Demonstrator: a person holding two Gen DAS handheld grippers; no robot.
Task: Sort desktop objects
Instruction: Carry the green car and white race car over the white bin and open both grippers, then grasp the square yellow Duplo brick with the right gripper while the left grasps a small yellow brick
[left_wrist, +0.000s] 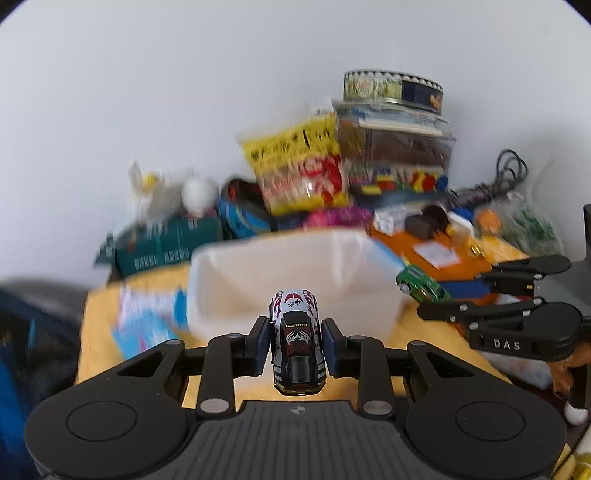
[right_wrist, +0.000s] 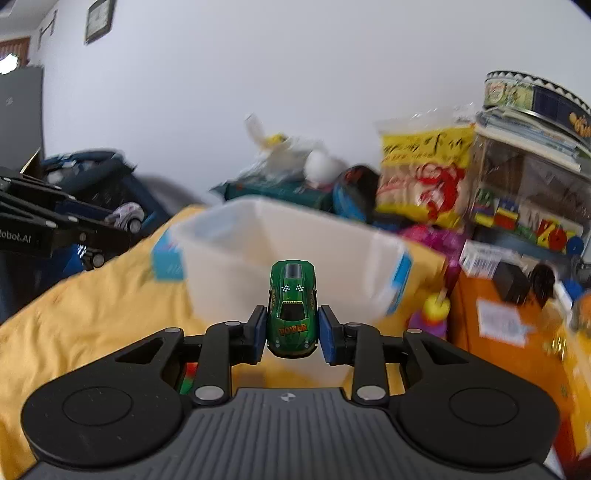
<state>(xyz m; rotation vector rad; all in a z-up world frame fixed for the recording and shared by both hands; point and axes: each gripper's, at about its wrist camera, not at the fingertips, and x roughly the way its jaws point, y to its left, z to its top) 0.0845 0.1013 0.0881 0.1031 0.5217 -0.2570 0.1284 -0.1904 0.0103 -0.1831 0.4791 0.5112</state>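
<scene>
We are carrying two toy cars toward the white plastic bin (right_wrist: 295, 236) on the yellow-covered counter (right_wrist: 92, 317), one car in each gripper. The left gripper (left_wrist: 297, 347) is clamping a white, red and black toy car (left_wrist: 297, 339) by its sides, held in the air just short of the bin's near wall. The right gripper (right_wrist: 291, 332) is pinching a green toy car (right_wrist: 291, 310) the same way, also just short of the bin and raised above the cloth. We judge the transport step to be under way; the next move calls for bringing each car over the bin's rim before letting go, one gripper at a time so they are not crowding each other. The bin's interior is blurred, and we are seeing nothing in the part that shows.
</scene>
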